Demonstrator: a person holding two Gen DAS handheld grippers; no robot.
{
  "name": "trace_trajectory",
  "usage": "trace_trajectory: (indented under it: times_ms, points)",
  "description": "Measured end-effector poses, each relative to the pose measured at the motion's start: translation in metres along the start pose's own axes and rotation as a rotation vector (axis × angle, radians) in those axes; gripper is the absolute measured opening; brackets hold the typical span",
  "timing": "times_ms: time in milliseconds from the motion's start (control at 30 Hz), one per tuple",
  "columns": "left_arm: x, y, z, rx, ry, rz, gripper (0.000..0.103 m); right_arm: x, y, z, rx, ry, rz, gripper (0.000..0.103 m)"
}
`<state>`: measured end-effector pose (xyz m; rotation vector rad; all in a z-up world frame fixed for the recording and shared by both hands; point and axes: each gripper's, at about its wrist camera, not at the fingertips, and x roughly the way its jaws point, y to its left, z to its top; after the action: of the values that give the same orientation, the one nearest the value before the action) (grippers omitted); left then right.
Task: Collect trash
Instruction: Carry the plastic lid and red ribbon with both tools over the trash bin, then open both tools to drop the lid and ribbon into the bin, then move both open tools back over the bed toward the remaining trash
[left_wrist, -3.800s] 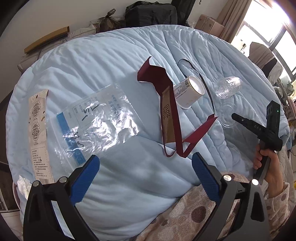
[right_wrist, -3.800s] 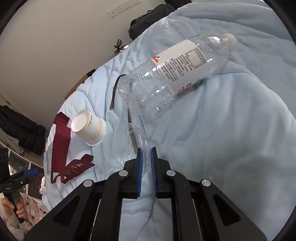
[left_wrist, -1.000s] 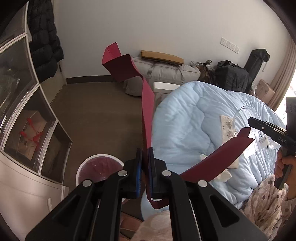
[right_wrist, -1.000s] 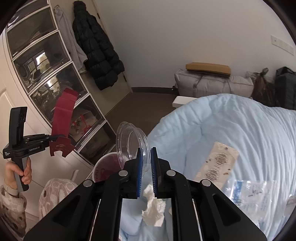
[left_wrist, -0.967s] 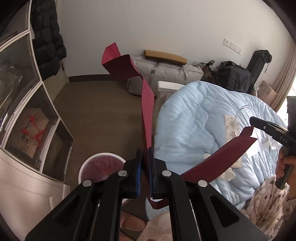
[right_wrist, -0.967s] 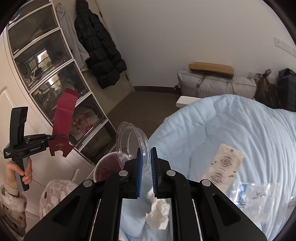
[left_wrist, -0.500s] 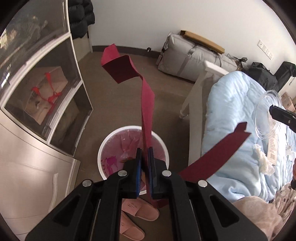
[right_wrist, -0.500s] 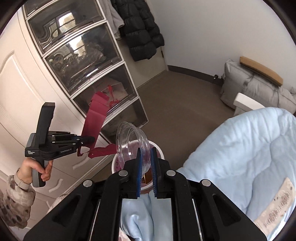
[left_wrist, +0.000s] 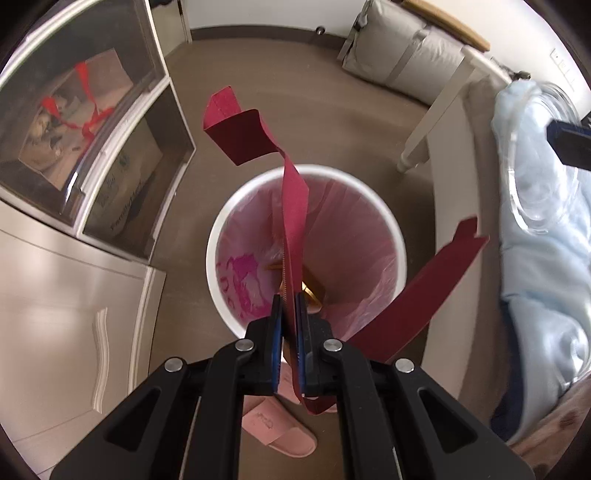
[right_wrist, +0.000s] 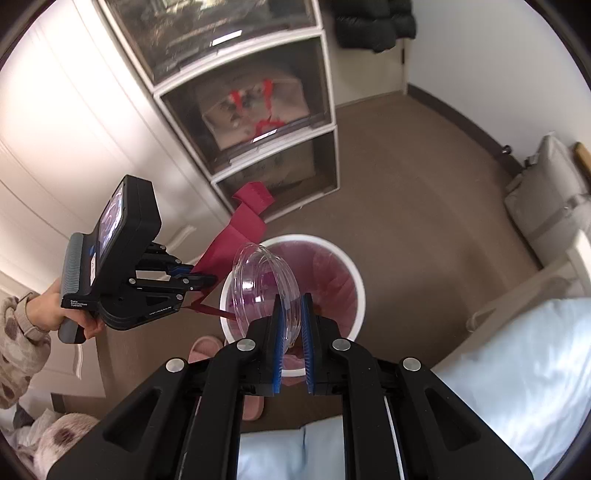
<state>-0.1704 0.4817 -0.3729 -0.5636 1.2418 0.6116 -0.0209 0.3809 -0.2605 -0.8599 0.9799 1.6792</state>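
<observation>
A white trash bin (left_wrist: 400, 243) with a pink liner stands on the brown floor, directly below both grippers. My left gripper (left_wrist: 289, 301) is shut on a long dark red paper strip (left_wrist: 293, 206), which curls up over the bin's mouth and trails off to the right. In the right wrist view, my right gripper (right_wrist: 291, 301) is shut on a clear plastic lid (right_wrist: 258, 280) held on edge above the bin (right_wrist: 354, 275). The left gripper (right_wrist: 208, 278) with the red strip (right_wrist: 236, 236) shows at the bin's left rim, held by a hand (right_wrist: 46, 314).
Clear-fronted storage drawers (left_wrist: 122, 158) stand left of the bin. Pink slippers (left_wrist: 277, 424) lie on the floor by its near side. The bed with its light blue quilt (left_wrist: 546, 258) is to the right. A grey bag (left_wrist: 402, 59) lies by the far wall.
Both grippers have swung from the bed toward the floor and come down over the trash bin, which now fills the middle of both views. The strip and lid stay gripped.
</observation>
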Motion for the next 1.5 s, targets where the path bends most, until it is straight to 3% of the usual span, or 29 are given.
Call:
trace_trajectory:
  times_ms: [333, 567, 633, 700, 733, 767, 800, 900, 1200, 1500]
  points:
    - [0.042, 0.005, -0.009, -0.002, 0.056, 0.0, 0.006, 0.073, 0.002, 0.012, -0.023, 0.102, 0.038, 0.008]
    - [0.061, -0.001, -0.005, 0.033, 0.088, -0.002, 0.009, 0.091, 0.004, 0.016, -0.086, 0.139, 0.027, 0.009]
    - [0.064, -0.002, -0.004, 0.04, 0.097, -0.002, 0.025, 0.094, 0.005, 0.015, -0.114, 0.147, 0.016, 0.015]
    - [0.067, -0.003, -0.003, 0.053, 0.101, -0.002, 0.074, 0.097, 0.006, 0.013, -0.145, 0.154, 0.0, 0.029]
    - [0.069, -0.003, -0.003, 0.067, 0.101, 0.005, 0.083, 0.096, 0.008, 0.012, -0.166, 0.153, -0.016, 0.04]
    - [0.068, -0.005, -0.004, 0.082, 0.098, 0.018, 0.091, 0.096, 0.009, 0.01, -0.186, 0.15, -0.033, 0.044]
    - [0.068, -0.007, -0.004, 0.098, 0.098, 0.03, 0.093, 0.094, 0.01, 0.008, -0.205, 0.146, -0.048, 0.05]
    - [0.073, -0.012, -0.005, 0.123, 0.124, 0.045, 0.097, 0.09, 0.013, 0.002, -0.249, 0.144, -0.081, 0.062]
    - [0.073, -0.014, -0.006, 0.124, 0.138, 0.051, 0.097, 0.077, 0.008, -0.001, -0.247, 0.147, -0.14, 0.065]
    - [0.012, -0.004, -0.002, -0.054, 0.07, -0.025, 0.097, 0.001, -0.002, -0.025, -0.094, 0.02, -0.142, 0.072]
